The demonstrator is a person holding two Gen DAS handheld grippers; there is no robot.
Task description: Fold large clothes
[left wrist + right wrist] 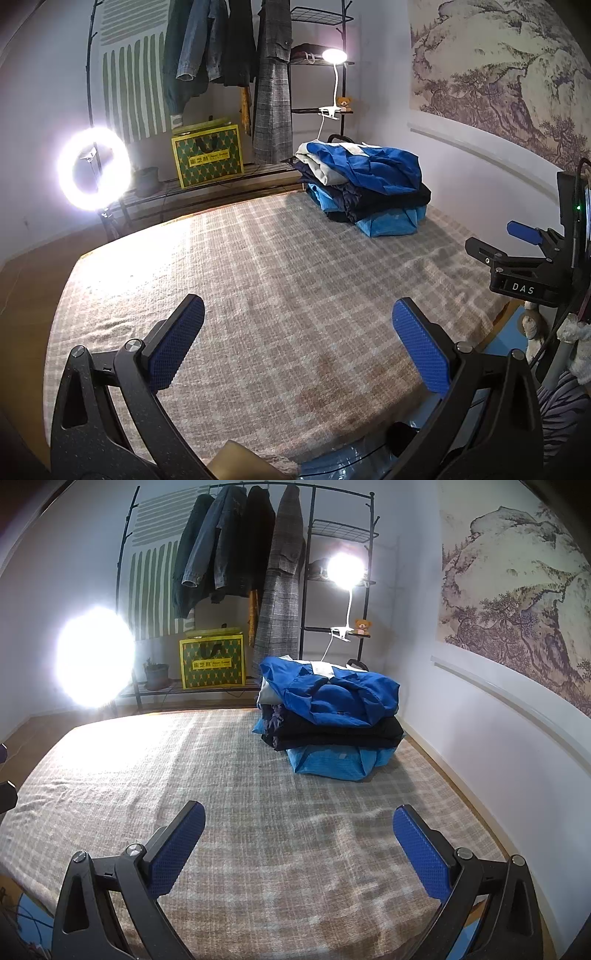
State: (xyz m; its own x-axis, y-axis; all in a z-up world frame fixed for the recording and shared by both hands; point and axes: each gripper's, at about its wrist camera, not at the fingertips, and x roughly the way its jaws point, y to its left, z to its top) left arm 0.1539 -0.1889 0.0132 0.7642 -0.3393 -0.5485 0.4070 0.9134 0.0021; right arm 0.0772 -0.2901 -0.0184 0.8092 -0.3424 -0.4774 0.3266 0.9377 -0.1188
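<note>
both tongs hung spread and empty over the plaid blanket [258,830], a stack of clothes [328,716] waiting right of centre frame.
the left tongs [298,332] and right tongs [298,838] held nothing; the top blue jacket [373,166] looked light, limp and slippery, best pinched at a collar or hem edge.

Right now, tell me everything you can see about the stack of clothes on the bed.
The stack of clothes sits at the far right of the plaid blanket, near the wall. Top to bottom: a rumpled royal-blue jacket with a white panel, loosely folded, a pale grey garment peeking out at its left, dark navy or black pieces, and a light-blue garment touching the blanket. The fabrics look thin and crinkly. Neither gripper touches it.
</note>
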